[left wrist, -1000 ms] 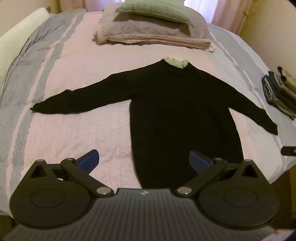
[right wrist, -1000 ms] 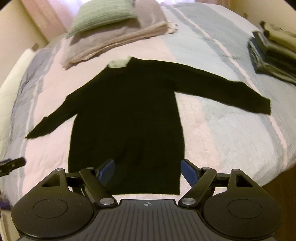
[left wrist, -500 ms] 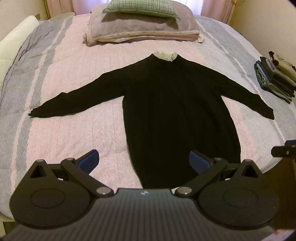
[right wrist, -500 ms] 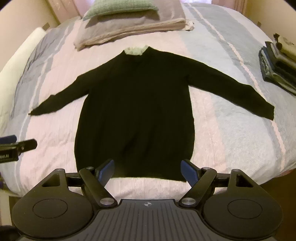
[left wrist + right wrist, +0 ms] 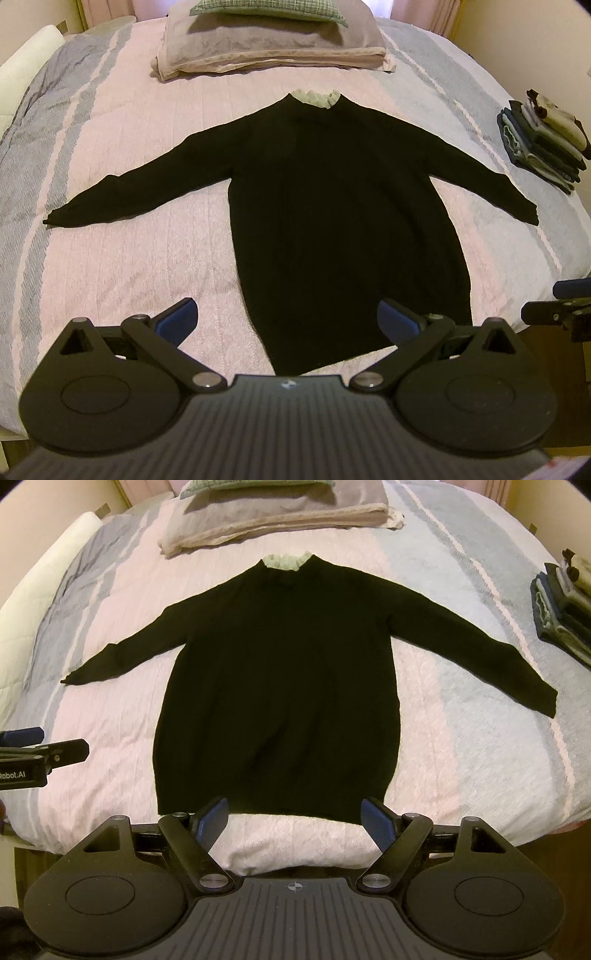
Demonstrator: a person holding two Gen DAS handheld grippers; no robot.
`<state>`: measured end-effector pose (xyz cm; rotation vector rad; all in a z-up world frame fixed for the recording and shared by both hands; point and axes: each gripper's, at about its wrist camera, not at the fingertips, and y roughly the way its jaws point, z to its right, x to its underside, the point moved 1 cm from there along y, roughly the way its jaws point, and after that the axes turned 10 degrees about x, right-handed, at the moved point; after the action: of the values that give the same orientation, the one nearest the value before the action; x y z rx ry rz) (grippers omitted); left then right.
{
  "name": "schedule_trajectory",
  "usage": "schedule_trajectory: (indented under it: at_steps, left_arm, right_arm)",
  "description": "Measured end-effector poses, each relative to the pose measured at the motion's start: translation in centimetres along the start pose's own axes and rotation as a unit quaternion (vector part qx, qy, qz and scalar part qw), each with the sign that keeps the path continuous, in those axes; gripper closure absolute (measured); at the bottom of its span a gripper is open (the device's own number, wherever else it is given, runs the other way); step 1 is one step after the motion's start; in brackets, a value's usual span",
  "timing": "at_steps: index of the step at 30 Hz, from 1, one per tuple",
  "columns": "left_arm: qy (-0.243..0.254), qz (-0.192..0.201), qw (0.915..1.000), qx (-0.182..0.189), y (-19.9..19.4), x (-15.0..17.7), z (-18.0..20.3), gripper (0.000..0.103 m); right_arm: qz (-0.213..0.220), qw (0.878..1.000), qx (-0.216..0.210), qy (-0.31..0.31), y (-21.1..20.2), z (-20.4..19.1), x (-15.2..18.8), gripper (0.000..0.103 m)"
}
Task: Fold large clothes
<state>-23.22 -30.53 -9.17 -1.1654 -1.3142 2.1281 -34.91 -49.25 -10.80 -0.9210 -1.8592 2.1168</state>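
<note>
A black long-sleeved sweater (image 5: pixel 332 206) with a pale frilled collar lies flat on the bed, both sleeves spread out, hem toward me. It fills the middle of the right wrist view too, as the sweater (image 5: pixel 280 679). My left gripper (image 5: pixel 288 321) is open above the hem's left part, holding nothing. My right gripper (image 5: pixel 295 819) is open just in front of the hem, apart from the cloth. Each gripper's tip shows at the edge of the other's view.
The bed has a pink and grey-blue striped cover (image 5: pixel 122 258). Stacked pillows (image 5: pixel 269 44) lie at the head. A pile of folded clothes (image 5: pixel 543 144) sits at the bed's right edge. A white cushion (image 5: pixel 44 576) runs along the left side.
Both grippers have pulled back and risen, so the whole sweater and more of the bed now show. Both stay open. The sweater has not moved.
</note>
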Motion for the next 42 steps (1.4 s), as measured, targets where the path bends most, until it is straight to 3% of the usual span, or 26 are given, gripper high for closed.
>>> schedule_trajectory:
  at_steps: [16,28,36,42]
  left_arm:
    - [-0.002,-0.019,0.9998,0.006,0.7,0.7,0.2,0.001]
    - [-0.05,-0.028,0.9982,-0.016,0.9,1.5,-1.1,0.001]
    - [-0.089,0.001,0.9944,-0.058,-0.9,1.0,-4.5,0.001]
    - [-0.109,0.038,0.9881,-0.102,-3.5,0.6,-11.9,0.001]
  right_arm:
    - [-0.015,1.0,0.008,-0.005,0.4,-0.4,0.1,0.027]
    - [-0.034,0.998,-0.008,-0.056,2.4,-1.7,-1.3,0.027]
    - [0.005,0.993,-0.042,-0.109,3.9,-4.6,-4.5,0.027]
    - [0.081,0.972,-0.083,-0.206,3.8,-11.4,-7.2,0.027]
